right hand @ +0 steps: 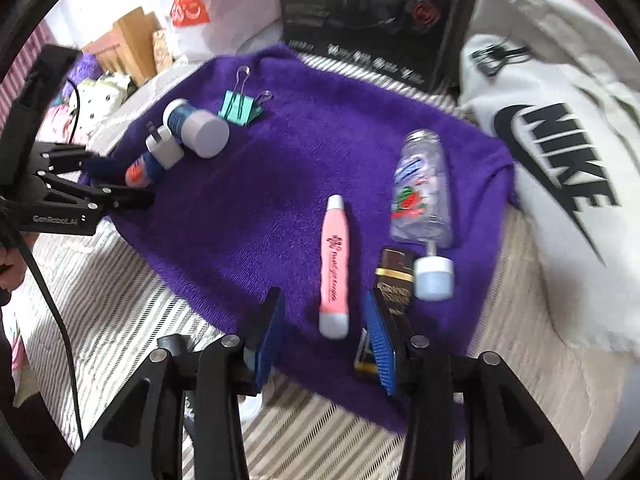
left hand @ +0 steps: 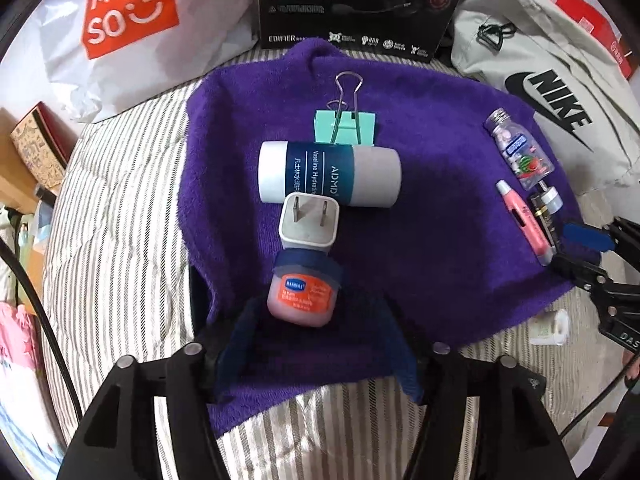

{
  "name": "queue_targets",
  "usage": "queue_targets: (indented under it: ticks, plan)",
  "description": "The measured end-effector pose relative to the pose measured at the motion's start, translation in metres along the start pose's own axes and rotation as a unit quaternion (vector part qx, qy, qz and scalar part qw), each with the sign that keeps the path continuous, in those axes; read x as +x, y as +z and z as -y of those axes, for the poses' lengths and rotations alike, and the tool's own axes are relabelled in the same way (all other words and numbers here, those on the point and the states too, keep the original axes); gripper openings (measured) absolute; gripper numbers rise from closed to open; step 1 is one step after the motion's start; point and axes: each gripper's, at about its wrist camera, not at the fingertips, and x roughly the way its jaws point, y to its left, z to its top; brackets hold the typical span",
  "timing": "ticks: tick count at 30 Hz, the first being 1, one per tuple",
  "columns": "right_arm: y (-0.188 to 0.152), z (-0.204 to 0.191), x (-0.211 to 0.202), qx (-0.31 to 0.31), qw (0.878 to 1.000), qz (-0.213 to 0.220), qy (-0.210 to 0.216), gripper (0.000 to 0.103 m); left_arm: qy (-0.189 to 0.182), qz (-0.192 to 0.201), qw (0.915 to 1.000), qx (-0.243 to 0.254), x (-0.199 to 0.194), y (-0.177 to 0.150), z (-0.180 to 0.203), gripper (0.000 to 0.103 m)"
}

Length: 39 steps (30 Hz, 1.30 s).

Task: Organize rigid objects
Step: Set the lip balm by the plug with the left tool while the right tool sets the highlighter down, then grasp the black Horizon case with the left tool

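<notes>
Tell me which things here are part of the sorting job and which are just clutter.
Job items, all on the purple towel:
small jar
charger plug
Vaseline tube
binder clip
pink pen
candy bottle
dark packet

Clutter:
Miniso bag
Nike bag
Edifier box

Left wrist view looks down close over the purple towel's (left hand: 440,216) near edge; right wrist view peers from its right corner — both share the towel (right hand: 280,200).

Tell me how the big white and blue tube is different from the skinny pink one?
The white and blue tube is fat; the pink tube is thin. The white and blue tube lies by the charger plug; the pink tube lies between the right gripper fingers, untouched. Both lie flat on the purple towel.
</notes>
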Motion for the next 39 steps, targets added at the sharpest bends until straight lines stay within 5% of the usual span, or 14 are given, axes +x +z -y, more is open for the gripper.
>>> queue_targets:
  ticks: [5, 15, 36, 39]
  plan:
    - [-0.019, 0.000, -0.047, 0.040, 0.998, 0.051, -0.012, 0.045, 0.012, 0.023, 0.9997, 0.001, -0.026, -0.015, 0.005, 0.071]
    - [-0.081, -0.015, -0.138, 0.089, 0.986, 0.139, -0.034, 0.060, -0.022, 0.040, 0.9989, -0.014, -0.049, -0.066, 0.038, 0.072]
    - [-0.147, 0.003, -0.151, 0.122, 0.984, 0.116, -0.063, 0.060, -0.056, 0.010, 0.9975, -0.041, -0.003, -0.074, 0.131, 0.072]
    - [-0.149, 0.011, -0.148, 0.131, 0.983, 0.112, -0.064, 0.060, -0.027, 0.015, 0.9992, -0.025, 0.000, -0.073, 0.140, 0.072]
